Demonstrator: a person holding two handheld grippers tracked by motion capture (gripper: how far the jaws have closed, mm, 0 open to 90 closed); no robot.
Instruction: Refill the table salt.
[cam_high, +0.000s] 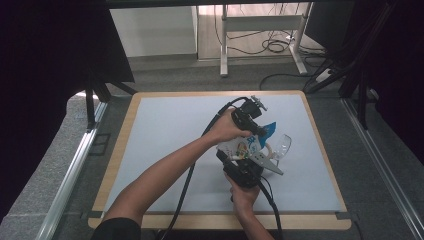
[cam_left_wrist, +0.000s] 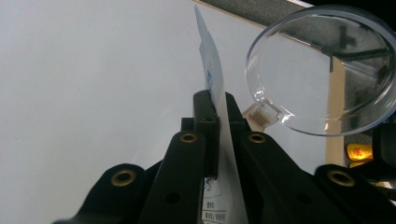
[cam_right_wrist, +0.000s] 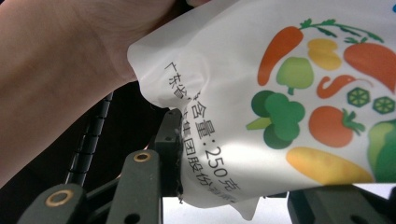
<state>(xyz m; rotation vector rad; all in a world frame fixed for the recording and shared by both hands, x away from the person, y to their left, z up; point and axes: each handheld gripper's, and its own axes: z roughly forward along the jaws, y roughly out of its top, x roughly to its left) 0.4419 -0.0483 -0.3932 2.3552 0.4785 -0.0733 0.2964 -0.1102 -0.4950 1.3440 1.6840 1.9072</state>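
Here, near the middle right of the high view, two hand-held tools share one printed pouch (cam_high: 243, 148) above the pale mat (cam_high: 165, 145). The left gripper (cam_high: 261, 131), reaching in from the upper side of the cluster, is clenched on the pouch's thin upper edge; in the left gripper view that edge (cam_left_wrist: 211, 77) runs upward as a blue-and-white sheet pinched tightly between the black jaws. The right gripper (cam_high: 239, 162), entering from the bottom of the frame, grasps the pouch body: in the right gripper view the white film with vegetable pictures (cam_right_wrist: 299, 112) bulges between jaws standing partly apart. A clear plastic cup (cam_high: 284, 145) sits just right of the pouch in the high view; in the left gripper view its rim (cam_left_wrist: 327, 70) lies at the upper right, tipped toward the camera and close beside the pouch edge.

Judged progress: the pouch is lifted and secured at both ends, positioned beside the cup. Whether the seal is already opened cannot be told, and no contents are visible in the cup, so opening or pouring appears still ahead.

Surroundings: wooden table border (cam_high: 120, 150), trailing black cables (cam_high: 187, 185), desk legs and floor cabling at the upper frame. The person's left forearm (cam_high: 165, 175) crosses the mat; little else obstructs.
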